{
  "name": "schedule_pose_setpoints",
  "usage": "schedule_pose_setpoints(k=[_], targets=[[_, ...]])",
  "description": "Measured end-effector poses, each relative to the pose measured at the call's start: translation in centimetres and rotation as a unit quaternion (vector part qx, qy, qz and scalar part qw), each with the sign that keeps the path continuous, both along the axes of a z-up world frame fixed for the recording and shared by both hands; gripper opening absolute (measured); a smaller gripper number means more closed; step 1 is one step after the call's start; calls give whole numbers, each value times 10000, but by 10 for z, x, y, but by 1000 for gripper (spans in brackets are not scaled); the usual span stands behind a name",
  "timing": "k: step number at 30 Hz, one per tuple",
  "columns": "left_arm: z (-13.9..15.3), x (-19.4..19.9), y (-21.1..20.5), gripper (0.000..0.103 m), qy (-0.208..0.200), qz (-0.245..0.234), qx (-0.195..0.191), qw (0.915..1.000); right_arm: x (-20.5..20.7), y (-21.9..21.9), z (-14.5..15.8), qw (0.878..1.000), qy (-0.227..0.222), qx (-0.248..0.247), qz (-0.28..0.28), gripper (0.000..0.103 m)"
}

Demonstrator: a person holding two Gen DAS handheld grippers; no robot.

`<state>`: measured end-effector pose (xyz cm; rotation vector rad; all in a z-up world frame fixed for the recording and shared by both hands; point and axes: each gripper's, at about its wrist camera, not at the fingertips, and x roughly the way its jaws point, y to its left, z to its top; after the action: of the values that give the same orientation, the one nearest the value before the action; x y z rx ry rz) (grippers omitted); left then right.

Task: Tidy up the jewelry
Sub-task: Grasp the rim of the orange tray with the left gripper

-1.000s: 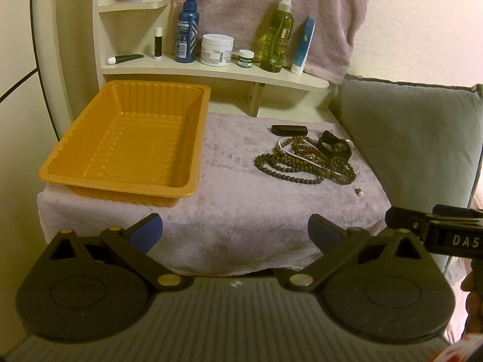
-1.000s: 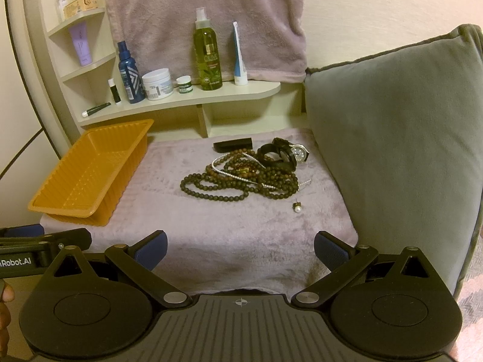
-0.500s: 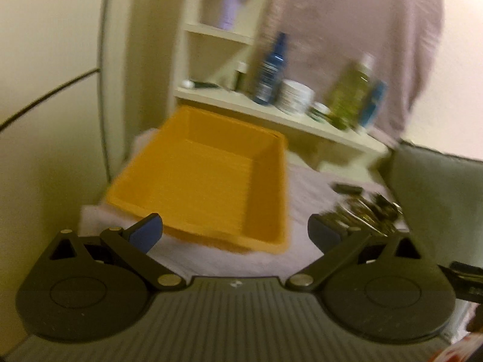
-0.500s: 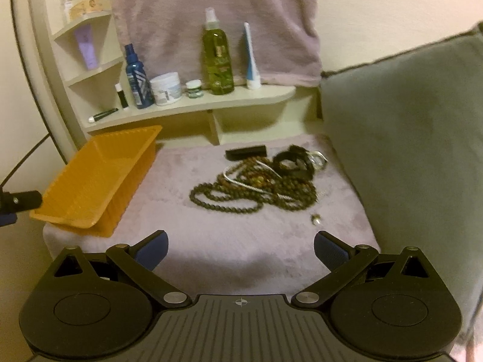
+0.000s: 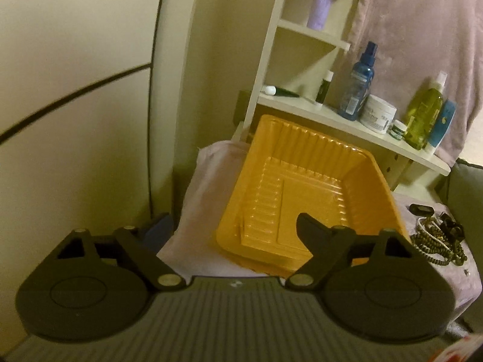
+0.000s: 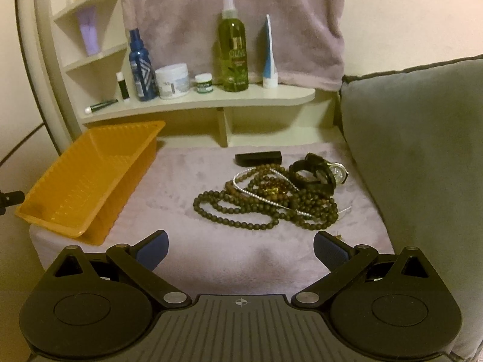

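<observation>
Left gripper (image 5: pixel 232 229): jaws spread, just narrowed a little; the near left corner of the orange tray (image 5: pixel 305 187) is seen between the fingers, no contact shown.
Right gripper (image 6: pixel 240 246): fingers spread wide, nothing between them.
Jewelry pile (image 6: pixel 271 200): laid on the mauve cloth (image 6: pixel 187 175), ahead of the right fingers, apart from them.
Tray: set left of the pile, well apart from it.

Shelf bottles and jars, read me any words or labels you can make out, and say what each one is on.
"OLIVE": on the green spray bottle, right wrist view.
Blue spray bottle: label pattern only, print too blurred.
White jar: print too small.
Small green-lidded jar: label unreadable.
Blue tube: no readable text.
Watch: dial too small.
</observation>
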<state>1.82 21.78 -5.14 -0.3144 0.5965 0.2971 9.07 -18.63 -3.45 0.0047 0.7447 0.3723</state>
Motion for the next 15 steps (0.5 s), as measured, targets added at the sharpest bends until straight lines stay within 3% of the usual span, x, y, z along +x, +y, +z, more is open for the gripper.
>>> schedule_pose_setpoints(k=[6,15], targets=[[-18,20,19,76,-33,-359,-650,9972,10,10,-5,9998,72,-140,-74,102],[-31,36,22,42,61,-500,-965,9941,20,22,-9,9996,126,-266,-53,102]])
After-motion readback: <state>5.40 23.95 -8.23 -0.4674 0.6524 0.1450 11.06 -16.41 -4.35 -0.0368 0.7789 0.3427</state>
